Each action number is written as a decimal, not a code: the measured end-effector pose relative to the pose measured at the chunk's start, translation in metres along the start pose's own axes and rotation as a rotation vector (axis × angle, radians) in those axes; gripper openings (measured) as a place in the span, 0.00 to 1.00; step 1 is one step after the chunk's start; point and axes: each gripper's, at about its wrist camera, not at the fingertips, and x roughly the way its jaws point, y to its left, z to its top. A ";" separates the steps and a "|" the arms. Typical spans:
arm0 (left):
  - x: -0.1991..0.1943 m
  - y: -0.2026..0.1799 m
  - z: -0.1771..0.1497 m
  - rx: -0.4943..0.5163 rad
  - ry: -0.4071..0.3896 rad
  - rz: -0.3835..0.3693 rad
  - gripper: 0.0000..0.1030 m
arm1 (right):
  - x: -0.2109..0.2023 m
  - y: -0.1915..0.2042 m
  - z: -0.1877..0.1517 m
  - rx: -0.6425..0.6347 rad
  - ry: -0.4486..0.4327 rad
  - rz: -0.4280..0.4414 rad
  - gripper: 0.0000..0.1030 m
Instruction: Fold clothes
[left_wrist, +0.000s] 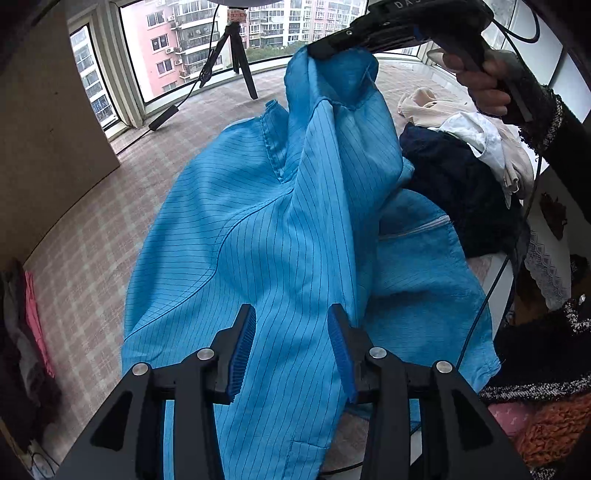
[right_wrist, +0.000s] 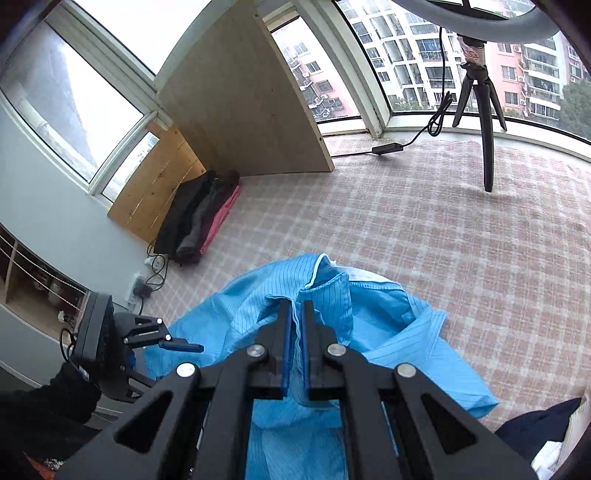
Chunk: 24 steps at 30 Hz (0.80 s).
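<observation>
A bright blue pinstriped garment (left_wrist: 258, 240) lies spread on a pink checked cover (left_wrist: 92, 240). My left gripper (left_wrist: 291, 343) hovers over its near part with the jaws apart; the cloth runs beneath them and the pads do not press on it. My right gripper (left_wrist: 317, 51), held by a hand (left_wrist: 487, 85), is shut on one edge of the garment and holds it up high. In the right wrist view the blue garment (right_wrist: 388, 332) has its white-trimmed hem pinched in the right gripper (right_wrist: 295, 321). The left gripper (right_wrist: 184, 341) shows at lower left.
A loose pile of dark, white and beige clothes (left_wrist: 461, 166) sits to the right. Folded clothes (right_wrist: 199, 221) are stacked by a wooden board (right_wrist: 240, 103). A black tripod (right_wrist: 480, 110) and a cable (right_wrist: 388, 147) stand near the windows.
</observation>
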 end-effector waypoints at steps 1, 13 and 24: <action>0.004 0.000 0.002 -0.022 -0.002 0.007 0.39 | 0.009 -0.002 0.014 -0.004 0.024 -0.002 0.05; -0.002 -0.016 0.006 -0.189 -0.020 0.032 0.41 | -0.001 0.001 0.021 -0.234 0.168 -0.121 0.44; 0.060 -0.050 0.100 -0.080 0.006 0.010 0.02 | -0.044 -0.016 -0.018 -0.208 0.099 -0.071 0.45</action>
